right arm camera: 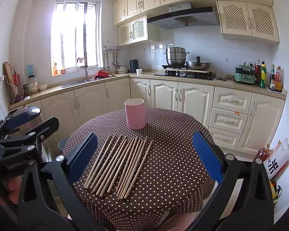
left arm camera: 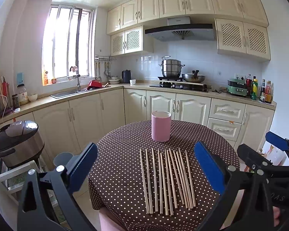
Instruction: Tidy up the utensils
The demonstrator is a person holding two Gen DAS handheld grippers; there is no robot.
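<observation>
From the left wrist view, the left gripper (left arm camera: 146, 165) is hovering over the near edge of a round table (left arm camera: 217, 140) covered in a brown polka-dot cloth, its blue-padded jaws standing wide apart with nothing between them. A row of wooden chopsticks (left arm camera: 167, 181) is lying flat on the cloth side by side, close to the near edge and roughly centred between the two pads; a few of them are crossing or touching their neighbours. Beyond the chopsticks, toward the far edge of the table, a pink cylindrical holder (left arm camera: 161, 126) is standing upright, apart from the sticks. The right gripper (left arm camera: 264, 154) is showing at the right edge of the picture, off the table's right side, jaws parted. A rice cooker (left arm camera: 17, 142) is sitting on a low stand to the left of the table.

From the right wrist view, the right gripper (right arm camera: 144, 154) is likewise hanging above the near edge of the table (right arm camera: 183, 134), jaws spread wide and gripping nothing. The chopsticks (right arm camera: 117, 165) are lying on the near left part of the cloth, running slantwise, their far tips pointing toward the pink cylindrical holder (right arm camera: 134, 113), which is standing near the far edge. The left gripper (right arm camera: 23, 125) is showing at the left edge, beside the table, jaws parted.
</observation>
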